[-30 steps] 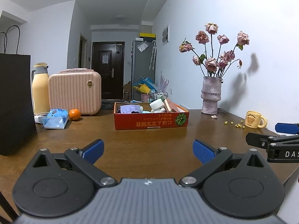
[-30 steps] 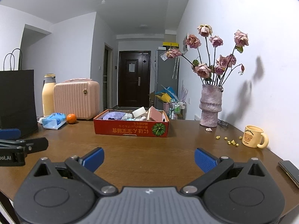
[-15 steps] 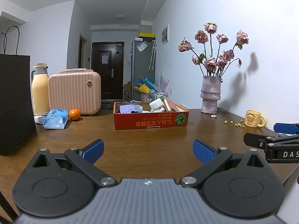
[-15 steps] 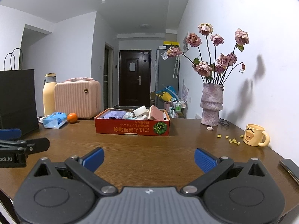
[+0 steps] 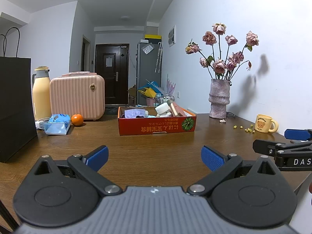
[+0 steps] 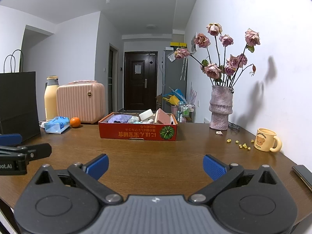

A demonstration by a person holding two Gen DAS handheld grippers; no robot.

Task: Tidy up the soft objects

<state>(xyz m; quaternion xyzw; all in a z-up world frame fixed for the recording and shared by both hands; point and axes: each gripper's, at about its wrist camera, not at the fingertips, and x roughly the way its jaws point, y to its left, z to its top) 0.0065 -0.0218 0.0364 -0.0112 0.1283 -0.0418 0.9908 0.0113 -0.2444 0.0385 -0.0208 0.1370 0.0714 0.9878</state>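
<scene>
My 2 grippers, left gripper [image 5: 154,157] and right gripper [image 6: 155,165], hang spread and hold nothing; ahead, soft objects [image 6: 120,118] already lie in the red box [image 6: 137,134].

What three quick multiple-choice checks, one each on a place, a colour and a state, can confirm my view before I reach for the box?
1. The orange lies:
A. in the box
B. left of the box, by the pink case
C. beside the mug

2. The mug is:
A. yellow
B. red
C. black

3. Both grippers are:
A. shut on cloth
B. shut, empty
C. open, empty

Key: 1 B, it sits on the table near the case; 2 A, pale yellow with a bear; 3 C, left gripper and right gripper show spread fingers holding nothing.
</scene>
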